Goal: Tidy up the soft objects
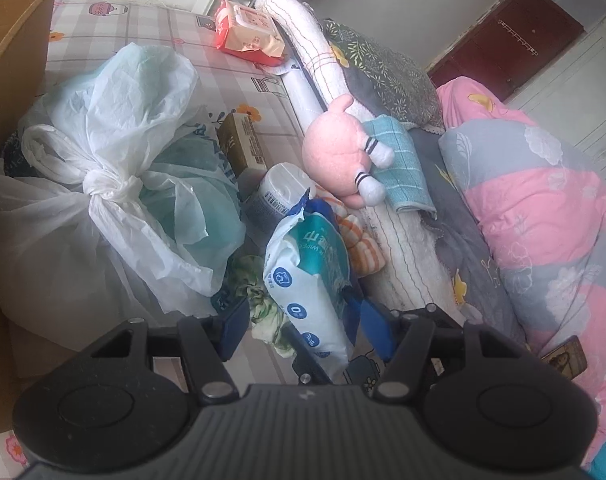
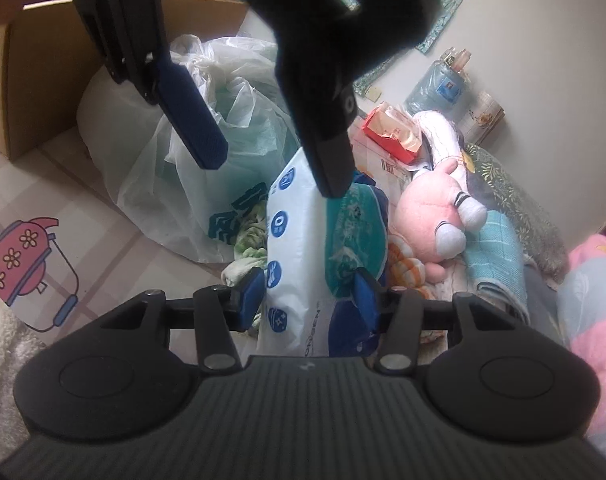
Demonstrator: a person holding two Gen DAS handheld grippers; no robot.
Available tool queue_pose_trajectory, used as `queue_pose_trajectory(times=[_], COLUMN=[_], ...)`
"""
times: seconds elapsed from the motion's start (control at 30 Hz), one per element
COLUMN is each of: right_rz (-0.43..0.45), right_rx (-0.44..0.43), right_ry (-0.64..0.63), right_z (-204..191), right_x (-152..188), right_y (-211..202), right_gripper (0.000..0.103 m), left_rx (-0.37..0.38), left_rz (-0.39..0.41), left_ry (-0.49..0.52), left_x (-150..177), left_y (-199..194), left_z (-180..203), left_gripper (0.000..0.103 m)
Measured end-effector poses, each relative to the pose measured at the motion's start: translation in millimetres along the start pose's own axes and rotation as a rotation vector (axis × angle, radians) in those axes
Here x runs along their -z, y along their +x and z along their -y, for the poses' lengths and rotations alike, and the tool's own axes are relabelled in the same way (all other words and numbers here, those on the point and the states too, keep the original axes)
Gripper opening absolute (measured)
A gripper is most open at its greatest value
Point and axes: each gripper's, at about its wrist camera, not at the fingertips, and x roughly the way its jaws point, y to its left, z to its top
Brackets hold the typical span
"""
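Fingers of my right gripper clasp the white-and-teal soft pack of wet wipes, held upright above the checked tabletop beside a pink plush toy, while my left gripper's fingers stand spread around the pack.

Left gripper: jaws spread, wipes pack between the blue pads, touching the right pad. Knotted plastic bag at nine o'clock, against cardboard box. Pink plush toy at one o'clock on a teal towel. Red packet at twelve. Pink-grey quilt at three.
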Motion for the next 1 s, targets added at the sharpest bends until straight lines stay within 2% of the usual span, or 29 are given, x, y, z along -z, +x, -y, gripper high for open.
queue_pose_trajectory(times=[0.17, 0.43, 0.63, 0.73, 0.77, 0.9, 1.0], right_rz=[0.012, 0.017, 0.019, 0.010, 0.009, -0.023, -0.068], right_rx=[-0.035, -0.132, -0.237, -0.299, -0.340, -0.517, -0.583], right_ry=[0.038, 0.091, 0.182, 0.289, 0.363, 0.713, 0.838], right_z=[5, 25, 84, 121, 137, 187, 195], right_x=[9, 18, 28, 31, 33, 46, 50], right_y=[1, -7, -29, -30, -26, 14, 45], right_gripper=[0.052, 0.054, 0.054, 0.055, 0.055, 0.055, 0.053], left_rx=[-0.043, -0.057, -0.062, -0.065, -0.066, -0.073, -0.079], left_rz=[-0.043, -0.066, -0.062, -0.061, -0.060, -0.056, -0.053], left_ry=[0.033, 0.059, 0.078, 0.085, 0.088, 0.095, 0.104], left_x=[4, 7, 6, 6, 6, 7, 8], left_y=[23, 38, 37, 37, 36, 36, 37], left_z=[3, 5, 5, 5, 5, 6, 8], left_gripper=[0.041, 0.037, 0.037, 0.037, 0.037, 0.037, 0.037])
